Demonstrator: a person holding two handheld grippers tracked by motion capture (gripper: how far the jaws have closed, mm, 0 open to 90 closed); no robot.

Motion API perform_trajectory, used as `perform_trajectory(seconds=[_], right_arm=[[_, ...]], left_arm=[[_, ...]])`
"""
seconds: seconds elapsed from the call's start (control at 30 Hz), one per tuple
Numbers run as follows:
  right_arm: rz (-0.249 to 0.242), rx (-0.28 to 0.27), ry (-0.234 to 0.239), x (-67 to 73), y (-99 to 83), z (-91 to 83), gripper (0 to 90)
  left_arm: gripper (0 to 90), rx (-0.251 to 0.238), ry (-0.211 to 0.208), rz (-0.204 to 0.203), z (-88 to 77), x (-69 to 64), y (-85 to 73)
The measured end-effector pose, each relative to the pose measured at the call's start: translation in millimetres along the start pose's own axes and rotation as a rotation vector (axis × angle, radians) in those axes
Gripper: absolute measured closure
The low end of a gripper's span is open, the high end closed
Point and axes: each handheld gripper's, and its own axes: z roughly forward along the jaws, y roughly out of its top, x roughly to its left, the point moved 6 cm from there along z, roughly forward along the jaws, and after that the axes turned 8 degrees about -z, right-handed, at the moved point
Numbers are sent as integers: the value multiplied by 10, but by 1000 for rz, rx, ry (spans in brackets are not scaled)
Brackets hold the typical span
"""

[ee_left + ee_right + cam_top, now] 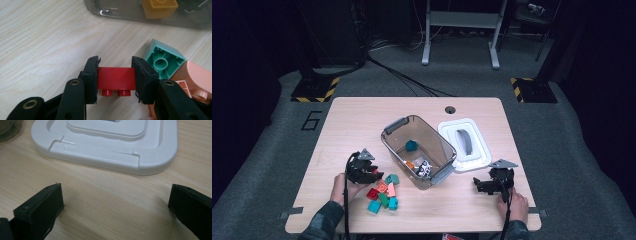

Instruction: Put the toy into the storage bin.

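My left gripper (115, 71) is shut on a red brick (116, 78), with a black pad pressed on each of its sides and its studs facing me. From above, this gripper (374, 175) sits at the left edge of a pile of loose bricks (384, 196) near the table's front. A teal brick (163, 60) lies hollow side up just right of the jaws, with a peach brick (197, 80) beside it. My right gripper (115, 202) rests open over bare wood, nothing between its jaws. It (479, 186) lies at the front right.
A clear plastic bin (439, 145) stands mid-table and holds a teal brick (411, 145) and a few others, among them a yellow brick (160, 7). Its white lid (464, 145) lies flat to the right, just beyond my right jaws (107, 142).
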Motion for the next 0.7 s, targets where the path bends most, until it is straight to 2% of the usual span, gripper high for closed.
perform_trajectory(seconds=[0.23, 0.7], right_arm=[[-5, 0, -4, -5, 1, 1, 0], [-5, 1, -4, -6, 1, 1, 0]], left_arm=[[588, -20, 2, -7, -87, 9, 37], [588, -64, 16, -35, -360, 73, 223]])
